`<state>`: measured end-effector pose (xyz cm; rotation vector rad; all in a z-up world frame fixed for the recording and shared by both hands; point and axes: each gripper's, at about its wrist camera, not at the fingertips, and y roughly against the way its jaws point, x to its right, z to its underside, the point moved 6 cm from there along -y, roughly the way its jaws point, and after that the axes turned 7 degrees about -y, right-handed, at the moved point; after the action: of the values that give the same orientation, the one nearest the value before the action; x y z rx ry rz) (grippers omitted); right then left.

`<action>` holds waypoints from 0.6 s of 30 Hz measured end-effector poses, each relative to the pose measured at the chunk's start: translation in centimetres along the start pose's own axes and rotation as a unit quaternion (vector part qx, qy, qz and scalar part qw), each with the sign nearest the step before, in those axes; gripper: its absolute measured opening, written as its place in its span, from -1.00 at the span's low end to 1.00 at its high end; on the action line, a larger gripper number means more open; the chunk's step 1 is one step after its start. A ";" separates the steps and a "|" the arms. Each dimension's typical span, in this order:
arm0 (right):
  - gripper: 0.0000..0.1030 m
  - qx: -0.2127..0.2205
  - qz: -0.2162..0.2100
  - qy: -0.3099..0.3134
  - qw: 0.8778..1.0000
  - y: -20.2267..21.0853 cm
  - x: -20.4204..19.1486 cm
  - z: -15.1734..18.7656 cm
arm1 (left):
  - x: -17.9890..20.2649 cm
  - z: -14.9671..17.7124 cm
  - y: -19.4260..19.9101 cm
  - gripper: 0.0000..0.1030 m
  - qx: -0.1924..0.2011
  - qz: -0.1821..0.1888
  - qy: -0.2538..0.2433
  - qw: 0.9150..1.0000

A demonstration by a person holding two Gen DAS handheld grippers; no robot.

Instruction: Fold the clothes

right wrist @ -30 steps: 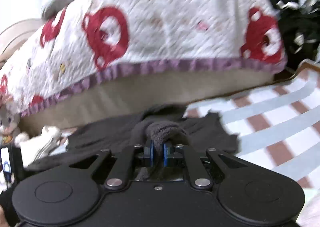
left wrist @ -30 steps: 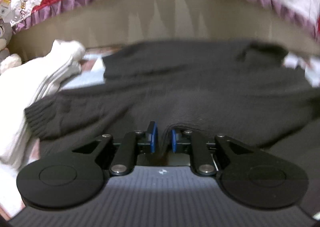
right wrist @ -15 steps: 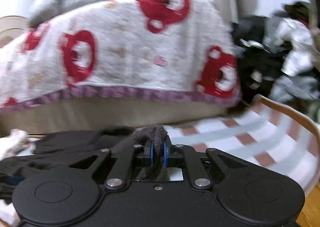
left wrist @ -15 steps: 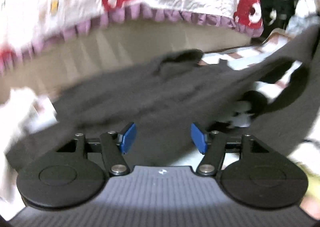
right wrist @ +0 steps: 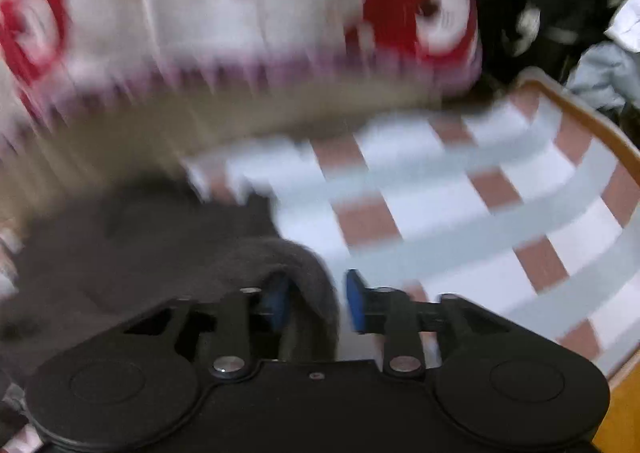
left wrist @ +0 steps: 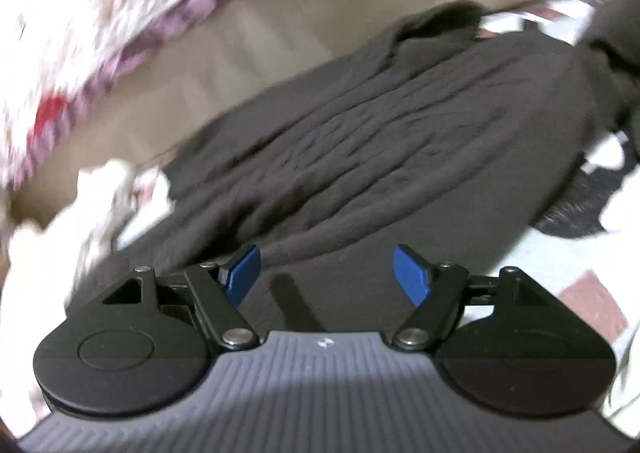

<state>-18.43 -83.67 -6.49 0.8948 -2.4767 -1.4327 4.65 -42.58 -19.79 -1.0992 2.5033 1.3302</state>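
Both grippers had just let go. The left gripper [left wrist: 326, 271], clenched on the hem of the dark sweater [left wrist: 392, 141] a second ago and parted half a second ago, stood wide apart with nothing between its blue pads [left wrist: 412, 277], held over the knit. The right gripper [right wrist: 316, 303], pinched on a bunched fold half a second ago, had spread too; a loop of fabric still lay draped over its left pad [right wrist: 276, 305], loose rather than gripped. That suggested one fold had been laid down and the cloth dropped, so the next grab would need a fresh edge.

One sweater lay rumpled on the checked sheet [right wrist: 460, 213], its far edge close under the quilt [left wrist: 120, 5] with red prints. One heap of white clothes [left wrist: 100, 205] sat beside it on the left, touching its edge. One dark pile of laundry [right wrist: 552, 13] lay beyond the sheet; how many pieces it held could not be told through the blur
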 end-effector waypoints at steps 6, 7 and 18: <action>-0.13 -0.013 -0.109 -0.081 0.991 -0.9 -2.1 1.3 | -5.7 2.5 -1.8 0.42 -0.052 0.017 0.190 0.980; -0.13 -0.022 -0.125 -0.071 0.989 -1.0 -3.6 1.2 | -6.3 2.9 -1.9 0.42 -0.056 0.013 0.210 0.976; 0.03 -0.031 -0.237 0.359 0.902 -6.3 -28.0 5.0 | -12.1 6.0 7.8 0.42 -0.149 -0.096 0.296 0.939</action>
<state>4.93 -66.60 -9.74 1.7157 -1.7158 -0.9938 7.19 -28.59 -13.31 -2.0173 2.5005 1.5321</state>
